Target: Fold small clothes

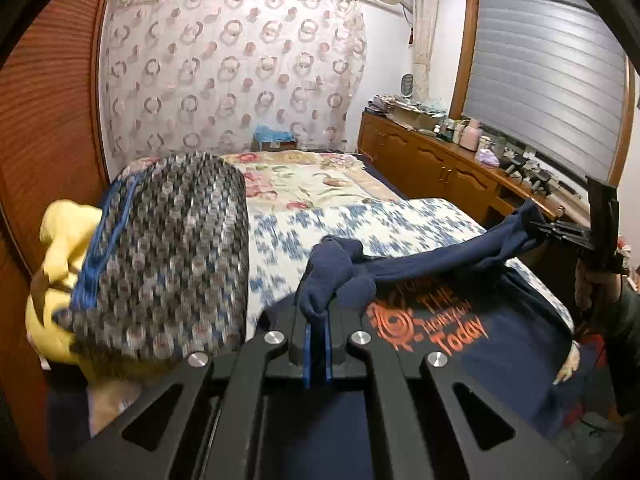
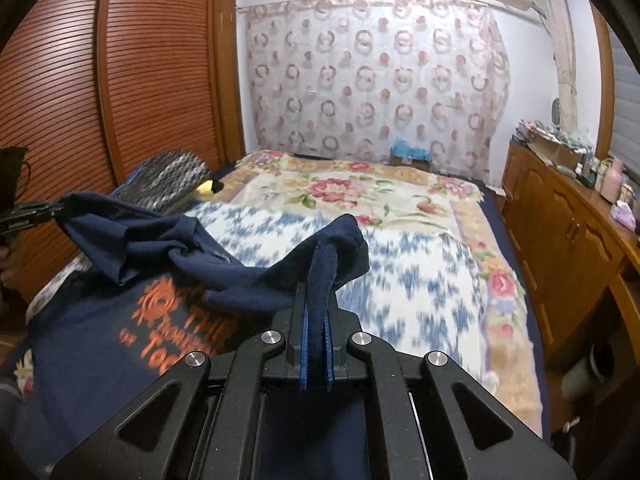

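Here, both grippers angled down over the bed: left gripper [image 1: 317, 312] and right gripper [image 2: 317, 300] each clamped tight on a bunched edge of the navy cotton T-shirt with orange print [image 1: 460, 336], lifting that edge above the blue-patterned white quilt [image 2: 420, 280].

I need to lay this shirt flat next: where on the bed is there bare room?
Free: the blue-patterned quilt beyond the navy T-shirt, and the floral blanket up to the curtain. Crowded: the wardrobe side, where the knitted pillow and yellow plush lie.
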`<state>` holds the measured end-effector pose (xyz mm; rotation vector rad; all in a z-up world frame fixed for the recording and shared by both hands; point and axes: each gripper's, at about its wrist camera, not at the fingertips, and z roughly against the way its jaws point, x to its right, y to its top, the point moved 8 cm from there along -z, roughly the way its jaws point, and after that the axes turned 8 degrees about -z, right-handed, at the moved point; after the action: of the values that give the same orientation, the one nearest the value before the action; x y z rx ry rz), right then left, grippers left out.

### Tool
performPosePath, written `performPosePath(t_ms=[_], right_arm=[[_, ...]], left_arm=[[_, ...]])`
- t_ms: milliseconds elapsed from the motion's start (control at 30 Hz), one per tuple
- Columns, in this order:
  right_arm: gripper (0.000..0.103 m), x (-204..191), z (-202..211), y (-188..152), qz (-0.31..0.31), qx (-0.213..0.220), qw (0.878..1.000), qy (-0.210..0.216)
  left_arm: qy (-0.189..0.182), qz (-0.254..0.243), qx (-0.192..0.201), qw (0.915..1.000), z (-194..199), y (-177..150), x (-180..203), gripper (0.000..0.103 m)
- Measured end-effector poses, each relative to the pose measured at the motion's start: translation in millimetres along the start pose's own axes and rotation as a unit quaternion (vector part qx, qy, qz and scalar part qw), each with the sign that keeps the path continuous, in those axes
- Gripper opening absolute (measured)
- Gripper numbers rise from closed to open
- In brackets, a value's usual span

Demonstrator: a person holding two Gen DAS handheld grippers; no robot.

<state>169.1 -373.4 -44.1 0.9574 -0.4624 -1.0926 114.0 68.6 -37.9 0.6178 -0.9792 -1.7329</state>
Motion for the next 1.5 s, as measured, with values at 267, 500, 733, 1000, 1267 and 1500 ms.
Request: performPosePath(t_ms=[267,500,733,1000,1267,1500], right_arm=[[0.003,2,43,-29,0.002,-0.021,1.0,-0.006],[0.003,8,77,-44,0.002,-0.036,0.999,-0.014],[0.003,16,58,-103,-0.012,-0.113,0.993,-0.017],[0.03,21,64,-77,0.0,-0.088,0.996,-0.028],[0.05,34,50,-54,0.003,-0.067,0.996,-0.052],[0.051,45,0,-53,0.0,-0.095,0.994,-0.055]], left_arm=[[-0.014,-0.001,0.003,0.9999,34,-24,8,0.002],[-0.002,0.002,0.007,1.0,62,-36,2,0.002],[0.004,0.008,-0.034,0.9994,54,-69,-8,0.006],[0.009,0.007,-0.025,0.9996,63,-62,-14,0.033],[0.018,0.0,-0.027,0.9995,52,-45,-25,0.058],[0.032,-0.004,-0.083,0.996,-4,-42,-42,0.058]])
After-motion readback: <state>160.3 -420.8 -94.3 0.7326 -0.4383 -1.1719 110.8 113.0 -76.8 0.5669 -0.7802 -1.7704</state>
